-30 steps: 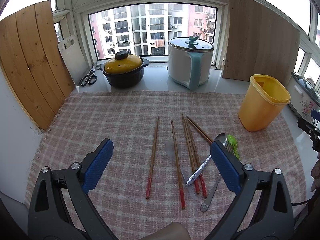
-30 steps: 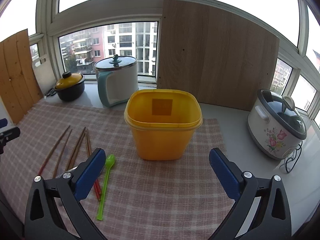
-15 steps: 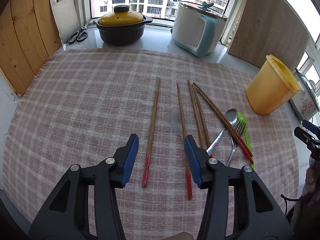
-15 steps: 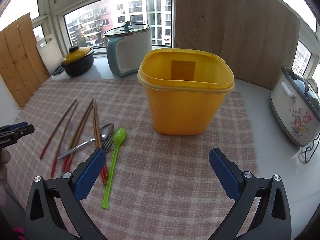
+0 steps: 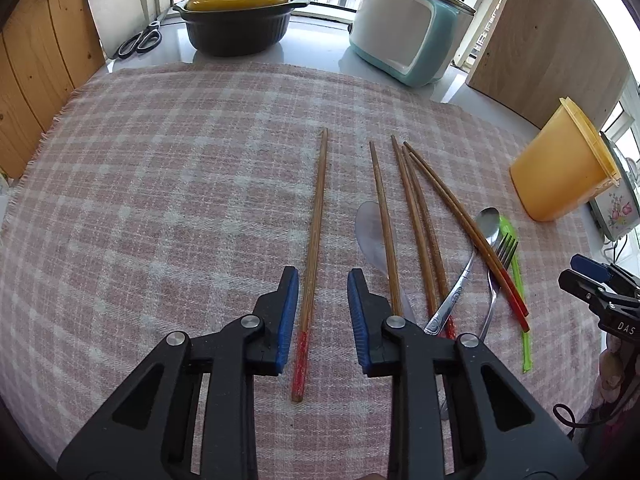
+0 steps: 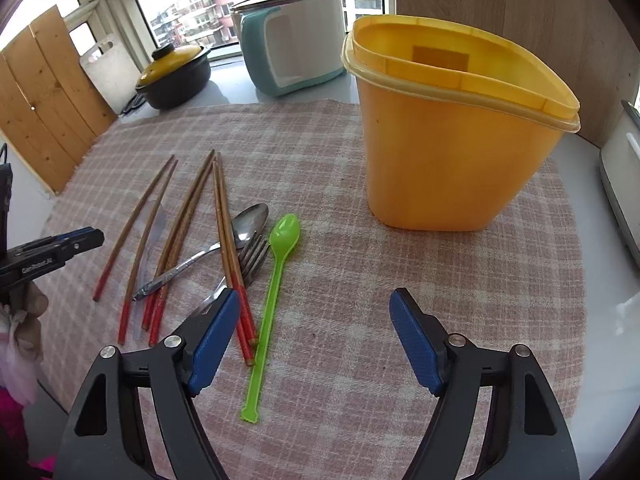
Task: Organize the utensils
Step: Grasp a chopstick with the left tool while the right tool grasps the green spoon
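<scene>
Several red-tipped wooden chopsticks lie on the plaid cloth. My left gripper [image 5: 322, 312] is partly closed, its jaws straddling the leftmost chopstick [image 5: 313, 240] near its red end without clamping it. Other chopsticks [image 5: 420, 232], a clear plastic spoon [image 5: 370, 228], a metal spoon [image 5: 486, 220], a fork [image 5: 502, 252] and a green spoon [image 6: 276, 280] lie to the right. My right gripper [image 6: 316, 334] is open and empty, low over the cloth beside the green spoon. The yellow container [image 6: 456, 140] stands open beyond it.
A black pot with yellow lid [image 5: 240, 16], a white and teal cooker [image 5: 408, 28], scissors [image 5: 140, 40] and wooden boards [image 5: 548, 40] line the window sill. A floral rice cooker [image 5: 616, 208] stands at the right edge.
My left gripper has narrowed from wide open and dropped down over the leftmost chopstick. My right gripper has moved lower and closer to the green spoon and container, staying open.
</scene>
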The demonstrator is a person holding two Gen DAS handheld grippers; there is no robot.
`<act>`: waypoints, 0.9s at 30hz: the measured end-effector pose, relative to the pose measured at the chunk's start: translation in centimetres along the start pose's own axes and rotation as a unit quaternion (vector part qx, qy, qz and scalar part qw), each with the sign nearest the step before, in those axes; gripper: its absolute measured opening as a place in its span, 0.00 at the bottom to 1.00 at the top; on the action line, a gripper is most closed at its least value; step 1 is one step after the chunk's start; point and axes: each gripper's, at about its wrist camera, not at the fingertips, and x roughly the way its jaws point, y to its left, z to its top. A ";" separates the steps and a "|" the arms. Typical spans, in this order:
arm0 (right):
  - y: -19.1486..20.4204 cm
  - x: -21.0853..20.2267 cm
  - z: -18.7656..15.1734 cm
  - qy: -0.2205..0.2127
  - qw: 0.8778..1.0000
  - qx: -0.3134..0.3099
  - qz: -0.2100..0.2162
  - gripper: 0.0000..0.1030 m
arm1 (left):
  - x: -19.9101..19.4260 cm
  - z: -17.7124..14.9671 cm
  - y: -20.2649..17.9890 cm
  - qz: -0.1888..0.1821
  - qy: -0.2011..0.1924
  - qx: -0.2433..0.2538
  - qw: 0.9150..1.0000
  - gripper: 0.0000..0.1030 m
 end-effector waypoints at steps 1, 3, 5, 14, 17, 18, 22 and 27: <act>0.1 0.4 0.0 0.006 1.000 0.000 0.002 0.60 | 0.2 0.1 0.0 -0.001 0.002 0.000 1.000 0.21; 0.5 1.4 0.1 0.018 1.000 -0.001 0.004 0.53 | 0.5 0.1 0.0 -0.001 0.004 0.002 1.000 0.21; 0.7 2.2 0.1 0.028 1.000 -0.004 0.004 0.46 | 0.9 0.2 -0.1 0.000 0.005 0.001 1.000 0.19; 1.5 4.4 0.6 0.052 0.998 -0.018 0.003 0.35 | 2.2 0.7 0.2 -0.001 0.013 -0.003 1.000 0.15; 1.6 4.9 0.6 0.057 0.998 -0.018 0.003 0.34 | 2.8 0.8 0.3 0.001 0.017 -0.003 1.000 0.15; 1.6 5.0 0.6 0.059 0.998 -0.018 0.004 0.33 | 2.9 0.9 0.3 0.002 0.018 -0.003 1.000 0.15; 1.7 5.4 0.7 0.064 0.998 -0.020 0.005 0.33 | 3.5 0.9 0.4 0.002 0.022 -0.001 1.000 0.14; 1.9 5.7 1.1 0.065 0.998 -0.026 -0.001 0.30 | 4.0 1.0 0.4 0.002 0.026 0.002 1.000 0.11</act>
